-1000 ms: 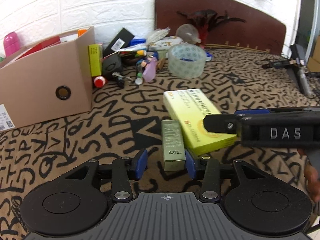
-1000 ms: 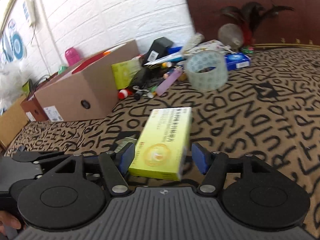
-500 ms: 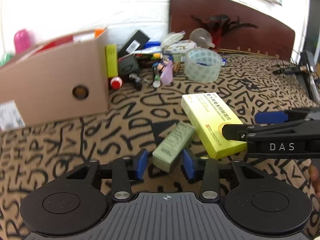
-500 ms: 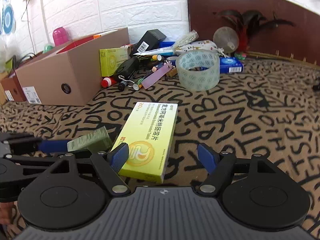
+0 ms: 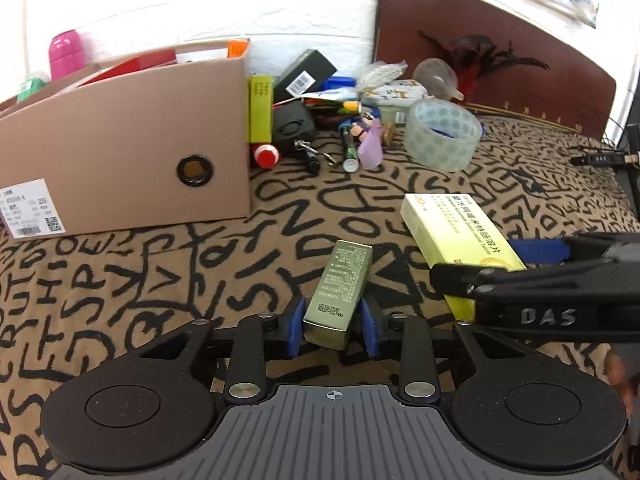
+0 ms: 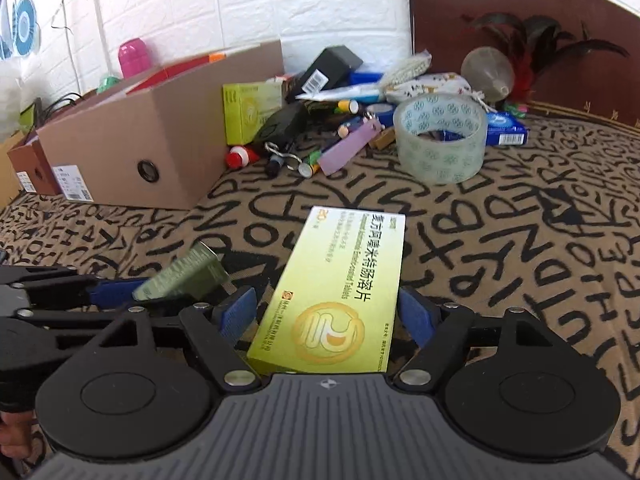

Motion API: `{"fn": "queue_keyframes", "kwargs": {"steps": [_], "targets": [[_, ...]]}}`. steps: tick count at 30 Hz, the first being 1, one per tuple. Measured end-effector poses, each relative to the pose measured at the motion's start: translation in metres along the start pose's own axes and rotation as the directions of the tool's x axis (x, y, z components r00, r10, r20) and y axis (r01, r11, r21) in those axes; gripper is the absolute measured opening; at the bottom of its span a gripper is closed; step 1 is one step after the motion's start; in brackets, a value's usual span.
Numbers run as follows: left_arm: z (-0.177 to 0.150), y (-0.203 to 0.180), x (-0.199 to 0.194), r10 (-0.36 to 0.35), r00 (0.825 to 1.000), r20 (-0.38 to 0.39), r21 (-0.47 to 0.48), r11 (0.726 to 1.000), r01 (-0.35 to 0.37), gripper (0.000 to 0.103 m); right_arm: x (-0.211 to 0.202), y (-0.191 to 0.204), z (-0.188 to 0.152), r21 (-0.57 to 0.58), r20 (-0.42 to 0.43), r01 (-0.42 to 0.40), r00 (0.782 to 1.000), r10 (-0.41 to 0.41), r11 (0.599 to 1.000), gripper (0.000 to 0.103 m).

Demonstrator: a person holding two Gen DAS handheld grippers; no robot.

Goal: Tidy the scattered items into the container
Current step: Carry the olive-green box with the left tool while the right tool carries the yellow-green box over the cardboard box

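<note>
Okay, left wrist view first: your left hand-held gripper (image 5: 331, 326) has the small green-gold box (image 5: 339, 292) between its blue pads, and the jaws are closing on it. The pads look to be touching its sides, so you've pretty much got it. It's low over the letter-print cloth (image 5: 160, 280), not near the cardboard box (image 5: 120, 160) yet. That box sits well off to the left w/ some stuff already in it.

Right wrist view: your right hand-held gripper (image 6: 326, 316) sits around the big yellow-green pill box (image 6: 340, 292). There's a small gap at each pad, so it's not squeezed yet.

Lots left to do, I think: the tape roll (image 6: 440, 140), pens, the black case & other bits are all piled by the wall.
</note>
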State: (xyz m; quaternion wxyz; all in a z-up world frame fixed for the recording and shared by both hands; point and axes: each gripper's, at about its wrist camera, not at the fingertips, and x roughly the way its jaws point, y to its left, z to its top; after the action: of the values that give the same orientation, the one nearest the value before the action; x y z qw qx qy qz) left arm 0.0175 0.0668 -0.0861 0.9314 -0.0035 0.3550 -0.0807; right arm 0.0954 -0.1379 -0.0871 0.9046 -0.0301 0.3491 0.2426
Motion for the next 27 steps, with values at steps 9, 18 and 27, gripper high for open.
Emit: {"fn": "queue_keyframes", "kwargs": {"steps": [9, 18, 27], "targets": [[0.008, -0.011, 0.017, -0.014, 1.0, -0.003, 0.048, 0.999, 0.014, 0.035, 0.012, -0.01, -0.001, -0.026, -0.012, 0.063, 0.998, -0.063, 0.998, 0.076], [0.009, 0.0, 0.003, -0.062, 0.998, -0.004, -0.033, 0.998, 0.061, 0.02, -0.01, -0.014, 0.002, 0.079, 0.003, -0.039, 0.999, 0.039, 0.996, 0.071], [0.05, 0.042, -0.072, -0.026, 0.979, 0.203, -0.086, 0.995, 0.044, 0.02, -0.051, 0.027, 0.059, 0.001, 0.146, -0.181, 0.973, 0.179, 0.983, 0.071]]}}
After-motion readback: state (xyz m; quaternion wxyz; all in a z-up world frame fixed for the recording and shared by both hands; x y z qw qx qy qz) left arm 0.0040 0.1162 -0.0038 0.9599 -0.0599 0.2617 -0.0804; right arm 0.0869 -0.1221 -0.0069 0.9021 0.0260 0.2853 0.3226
